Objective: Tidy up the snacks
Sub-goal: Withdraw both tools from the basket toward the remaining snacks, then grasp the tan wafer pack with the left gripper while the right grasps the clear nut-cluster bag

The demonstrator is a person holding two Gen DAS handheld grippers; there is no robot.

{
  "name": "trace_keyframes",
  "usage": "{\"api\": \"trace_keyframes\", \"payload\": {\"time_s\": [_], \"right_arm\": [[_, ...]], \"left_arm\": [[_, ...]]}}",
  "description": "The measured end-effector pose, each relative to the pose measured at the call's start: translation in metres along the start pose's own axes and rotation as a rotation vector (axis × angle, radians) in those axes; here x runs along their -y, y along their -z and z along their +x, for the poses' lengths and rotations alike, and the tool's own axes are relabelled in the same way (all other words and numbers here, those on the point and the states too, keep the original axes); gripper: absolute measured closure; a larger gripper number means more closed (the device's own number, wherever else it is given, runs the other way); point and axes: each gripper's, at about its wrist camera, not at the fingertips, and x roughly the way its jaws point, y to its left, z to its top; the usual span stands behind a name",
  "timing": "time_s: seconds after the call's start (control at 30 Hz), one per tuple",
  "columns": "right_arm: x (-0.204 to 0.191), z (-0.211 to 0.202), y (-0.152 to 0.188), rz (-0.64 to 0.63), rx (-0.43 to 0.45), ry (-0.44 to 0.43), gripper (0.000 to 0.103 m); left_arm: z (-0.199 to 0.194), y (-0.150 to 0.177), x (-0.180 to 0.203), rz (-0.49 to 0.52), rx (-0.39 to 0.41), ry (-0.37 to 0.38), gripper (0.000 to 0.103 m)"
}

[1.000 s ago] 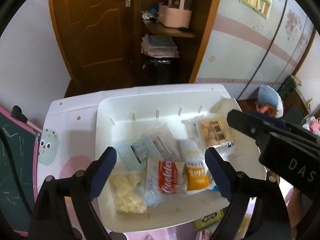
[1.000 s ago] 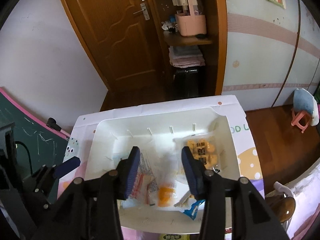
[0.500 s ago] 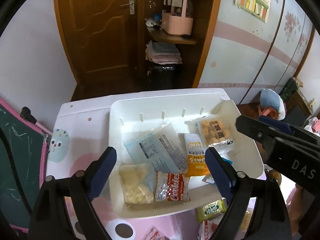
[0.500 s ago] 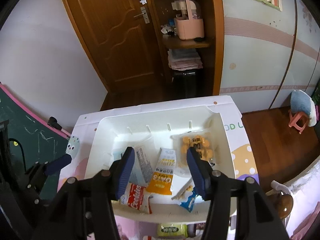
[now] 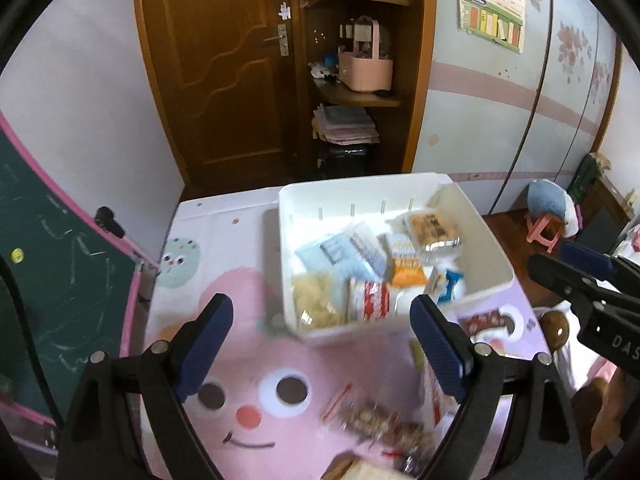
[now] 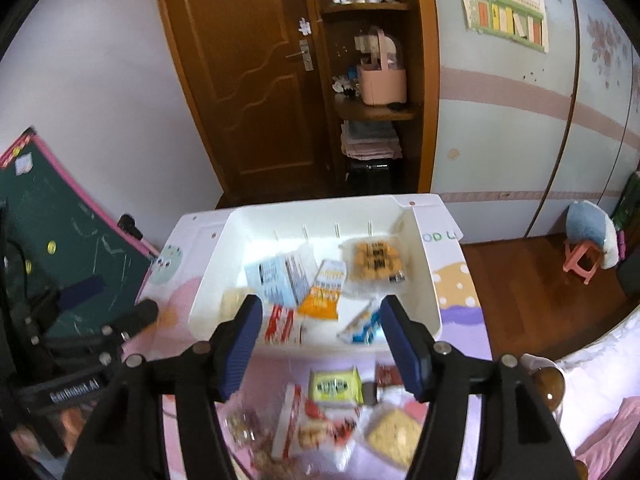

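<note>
A white bin on the pink cartoon table mat holds several snack packets: an orange one, a red-and-white cookie pack, a clear biscuit tray and a pale blue pack. Loose snacks lie in front of the bin, among them a yellow-green packet, a red-and-white bag and a brown bag. My left gripper hangs wide open above the bin's near left corner. My right gripper hovers over the bin's front wall, jaws opening, nothing between them.
A green chalkboard leans at the table's left edge. Behind the table are a wooden door and a corner shelf with a pink basket. A pink stool stands on the floor to the right.
Both grippers have drawn back and up from the bin, so the mat and the loose snacks in front now show. The right jaws have widened. The packets in the bin lie as before.
</note>
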Motion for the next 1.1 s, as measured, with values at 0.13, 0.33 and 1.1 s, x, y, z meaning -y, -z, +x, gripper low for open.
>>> {"api": "trace_keyframes", "payload": {"time_s": [0.13, 0.33, 1.1], "right_arm": [[-0.008, -0.018, 0.038, -0.059, 0.01, 0.043, 0.041], [-0.008, -0.025, 0.088, -0.08, -0.007, 0.076, 0.041], [0.002, 0.032, 0.182, -0.038, -0.204, 0.054, 0.041]], "left_arm": [[-0.017, 0.037, 0.002, 0.001, -0.006, 0.0, 0.013], [-0.015, 0.097, 0.014, -0.061, -0.073, 0.052, 0.013], [0.094, 0.209, 0.033, -0.293, -0.504, 0.033, 0.012]]}}
